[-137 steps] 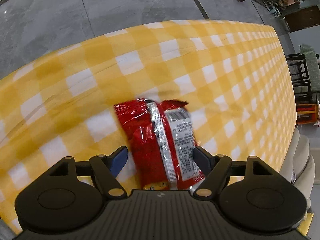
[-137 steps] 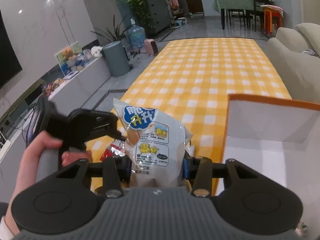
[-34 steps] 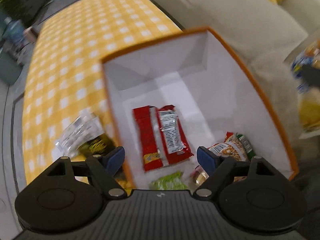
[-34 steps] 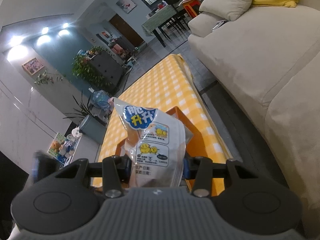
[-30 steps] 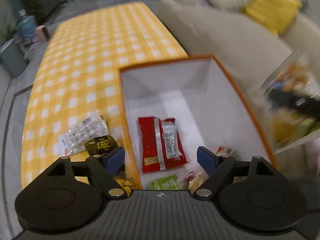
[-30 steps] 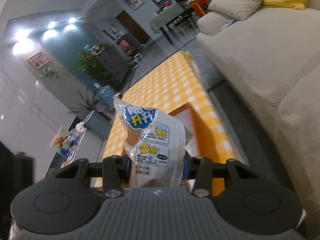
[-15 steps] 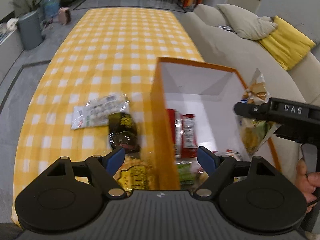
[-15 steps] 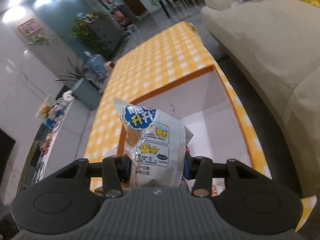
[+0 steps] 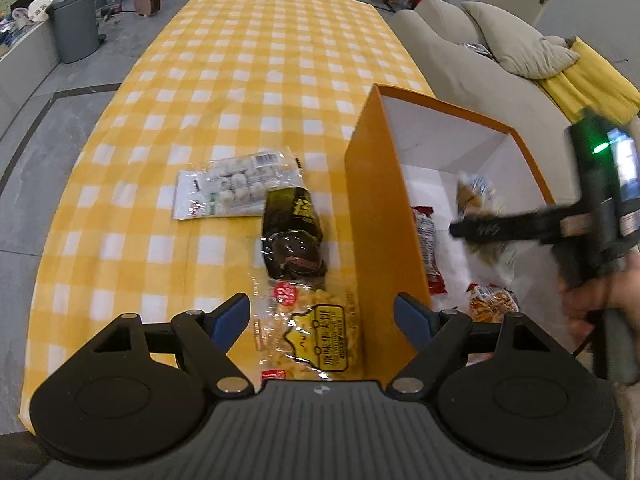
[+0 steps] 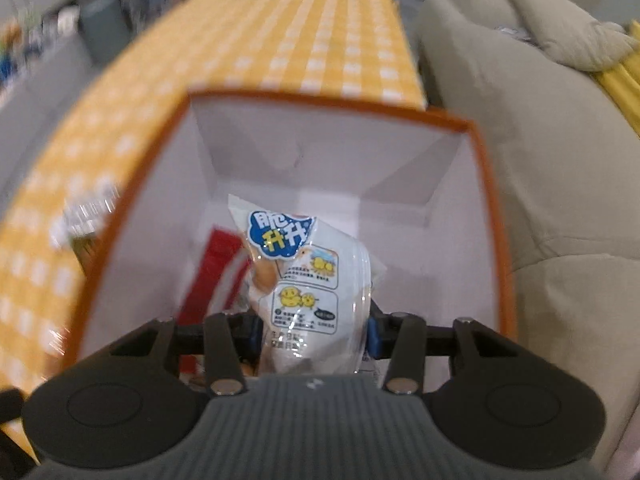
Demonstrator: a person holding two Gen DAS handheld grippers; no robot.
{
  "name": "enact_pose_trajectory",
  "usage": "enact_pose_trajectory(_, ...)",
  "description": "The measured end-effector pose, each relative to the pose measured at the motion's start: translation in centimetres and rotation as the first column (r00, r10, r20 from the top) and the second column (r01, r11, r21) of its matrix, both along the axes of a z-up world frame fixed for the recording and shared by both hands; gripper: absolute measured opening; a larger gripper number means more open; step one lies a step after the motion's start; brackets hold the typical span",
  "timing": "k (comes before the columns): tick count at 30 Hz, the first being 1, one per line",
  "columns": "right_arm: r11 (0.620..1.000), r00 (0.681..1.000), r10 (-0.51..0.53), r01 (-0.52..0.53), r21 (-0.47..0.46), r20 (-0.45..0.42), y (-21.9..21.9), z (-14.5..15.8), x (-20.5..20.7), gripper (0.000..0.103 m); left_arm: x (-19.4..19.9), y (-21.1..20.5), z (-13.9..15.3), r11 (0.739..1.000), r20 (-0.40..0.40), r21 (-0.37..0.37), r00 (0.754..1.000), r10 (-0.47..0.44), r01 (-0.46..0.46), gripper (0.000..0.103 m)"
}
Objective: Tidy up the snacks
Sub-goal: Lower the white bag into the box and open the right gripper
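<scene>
An orange box (image 9: 380, 216) with a white inside stands on the yellow checked cloth. My left gripper (image 9: 322, 316) hangs open over a yellow snack packet (image 9: 316, 336) just left of the box wall. A dark packet (image 9: 292, 236) and a white packet (image 9: 236, 186) lie beyond it. My right gripper (image 10: 314, 328) is shut on a white packet with a blue logo (image 10: 304, 288), held low inside the box (image 10: 328, 100) beside a red packet (image 10: 216, 276). The left wrist view shows the right gripper (image 9: 480, 228) over the box, with the red packet (image 9: 426, 248) below it.
A beige sofa (image 10: 540, 160) runs along the box's right side, with a yellow cushion (image 9: 592, 80) on it. A grey bin (image 9: 74, 24) stands on the floor past the far left table corner. Another snack bag (image 9: 492, 300) lies in the box's near corner.
My left gripper has swung left from above the box to over the packets on the cloth. My right gripper has tipped down and carried its white packet into the box.
</scene>
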State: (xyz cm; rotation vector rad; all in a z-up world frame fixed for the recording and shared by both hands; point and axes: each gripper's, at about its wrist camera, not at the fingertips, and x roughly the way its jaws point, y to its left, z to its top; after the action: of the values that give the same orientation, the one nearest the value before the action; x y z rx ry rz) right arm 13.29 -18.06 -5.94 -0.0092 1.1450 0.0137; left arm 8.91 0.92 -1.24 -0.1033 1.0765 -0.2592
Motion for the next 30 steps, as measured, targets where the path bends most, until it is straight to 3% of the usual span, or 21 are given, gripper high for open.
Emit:
enact_pose_trajectory(3,0.998,0.998,0.019,-0.022,-0.067,-0.057,0.9,-2.3,0.6,0.045,0.2,0.9,0.0,0.999,-0.011,-0.013,1.000,0.029,-0.029,0.096)
enact_pose_trajectory(7,0.994,0.995,0.053,-0.061,-0.088,-0.089,1.8,-3.5,1.4,0.045,0.3,1.6,0.2,0.999,-0.007,-0.027,0.999,0.037,-0.037,0.096)
enact_pose_trajectory(10,0.973,0.983,0.128,-0.150,-0.176,-0.128,2.8,-4.4,1.4,0.056,0.4,1.9,0.4,0.999,-0.004,-0.026,0.999,0.043,-0.043,0.096)
enact_pose_trajectory(12,0.962,0.975,0.159,-0.188,-0.200,-0.152,2.9,-4.4,1.4,0.076,0.4,2.0,0.4,0.999,-0.007,-0.031,0.999,0.045,-0.045,0.096)
enact_pose_trajectory(17,0.984,0.980,0.169,-0.174,-0.039,-0.107,1.7,-1.3,0.0,0.077,0.4,2.2,0.4,0.998,-0.016,-0.044,0.999,0.043,-0.044,0.096)
enact_pose_trajectory(19,0.988,0.986,0.155,-0.155,0.007,-0.063,1.1,0.4,-0.7,0.072,0.4,2.2,0.4,0.998,-0.017,-0.050,0.999,0.043,-0.044,0.096)
enact_pose_trajectory(20,0.989,0.988,0.148,-0.146,0.032,-0.037,0.8,1.3,-1.0,0.057,0.4,2.2,0.3,0.998,-0.020,-0.052,0.999,0.045,-0.046,0.096)
enact_pose_trajectory(21,0.989,0.990,0.140,-0.139,0.051,-0.020,0.5,1.8,-1.2,0.028,0.4,2.2,0.3,0.997,-0.023,-0.054,0.999,0.047,-0.048,0.096)
enact_pose_trajectory(23,0.991,0.993,0.115,-0.114,0.072,-0.006,0.1,2.2,-0.9,0.003,0.4,2.2,0.2,0.997,-0.029,-0.054,0.998,0.049,-0.051,0.096)
enact_pose_trajectory(27,0.995,0.995,0.099,-0.099,-0.004,-0.028,0.3,1.2,0.0,0.000,0.4,2.2,-0.1,0.997,-0.039,-0.050,0.998,0.051,-0.053,0.096)
enact_pose_trajectory(30,0.994,0.992,0.110,-0.110,0.010,-0.064,0.5,-0.2,0.6,0.000,0.5,2.2,-0.2,0.998,-0.046,-0.048,0.998,0.049,-0.051,0.096)
